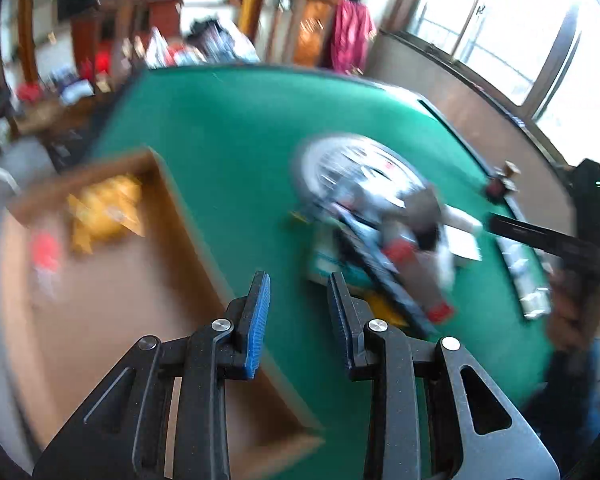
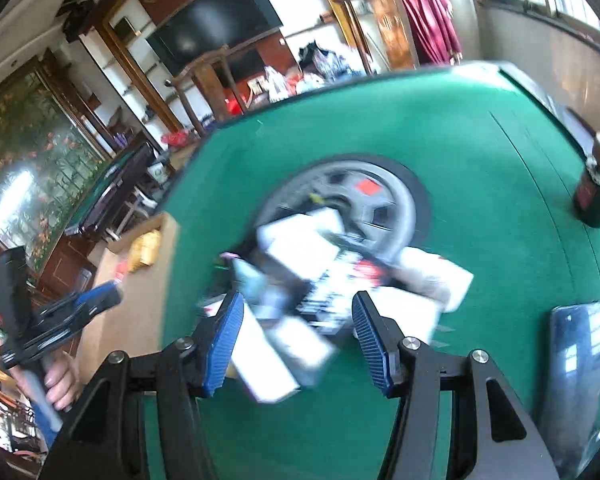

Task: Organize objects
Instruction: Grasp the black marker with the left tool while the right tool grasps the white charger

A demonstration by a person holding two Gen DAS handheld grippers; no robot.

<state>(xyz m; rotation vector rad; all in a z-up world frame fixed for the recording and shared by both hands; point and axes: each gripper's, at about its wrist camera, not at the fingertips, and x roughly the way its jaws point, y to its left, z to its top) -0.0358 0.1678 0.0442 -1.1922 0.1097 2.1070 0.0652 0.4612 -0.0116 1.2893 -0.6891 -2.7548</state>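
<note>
The green tabletop (image 2: 480, 152) lies under both grippers. A cardboard box (image 1: 172, 216) sits left of the left gripper (image 1: 298, 300), fingers narrowly apart, empty. The blurred pile of objects (image 2: 320, 272) lies just beyond the right gripper (image 2: 298, 320), fingers half-spread, empty.
</note>
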